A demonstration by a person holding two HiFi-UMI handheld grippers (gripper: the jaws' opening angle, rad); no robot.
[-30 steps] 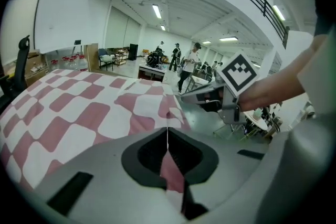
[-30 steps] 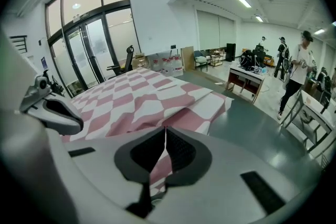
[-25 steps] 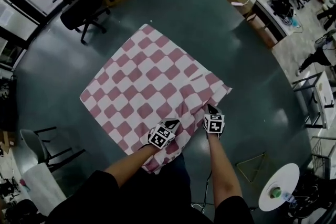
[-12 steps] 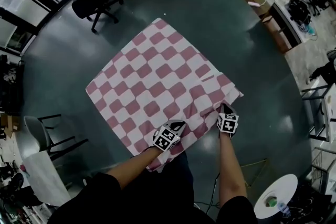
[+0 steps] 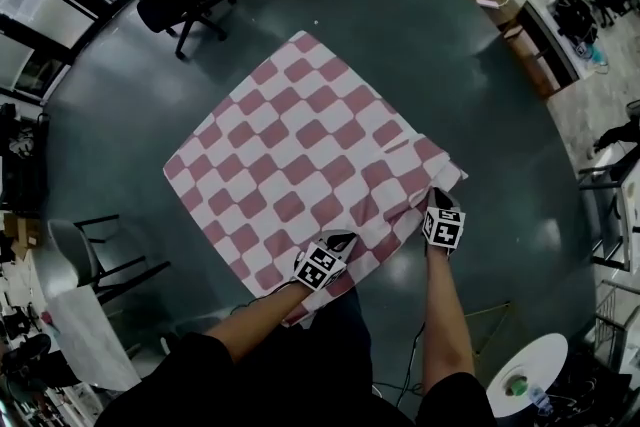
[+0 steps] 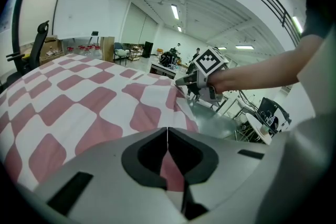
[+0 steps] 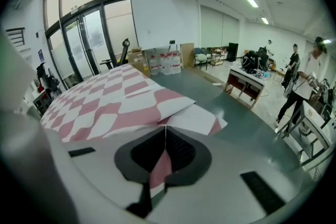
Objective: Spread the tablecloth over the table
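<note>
Tensioning the near edge of the checked tablecloth (image 5: 300, 145)
Our left gripper (image 5: 338, 240) and right gripper (image 5: 433, 198) each pinch the hem, jaws closed on cloth. Ahead it lies over the round table (image 5: 470, 85), rumpled just beyond the right gripper, so next we likely draw that corner outward.

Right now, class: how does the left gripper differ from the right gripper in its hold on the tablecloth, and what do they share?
The left gripper pinches the tablecloth partway along its near edge; the right gripper pinches it beside the right-hand corner. The left gripper slants towards the right; the right gripper points straight ahead. Both are shut on the cloth.
</note>
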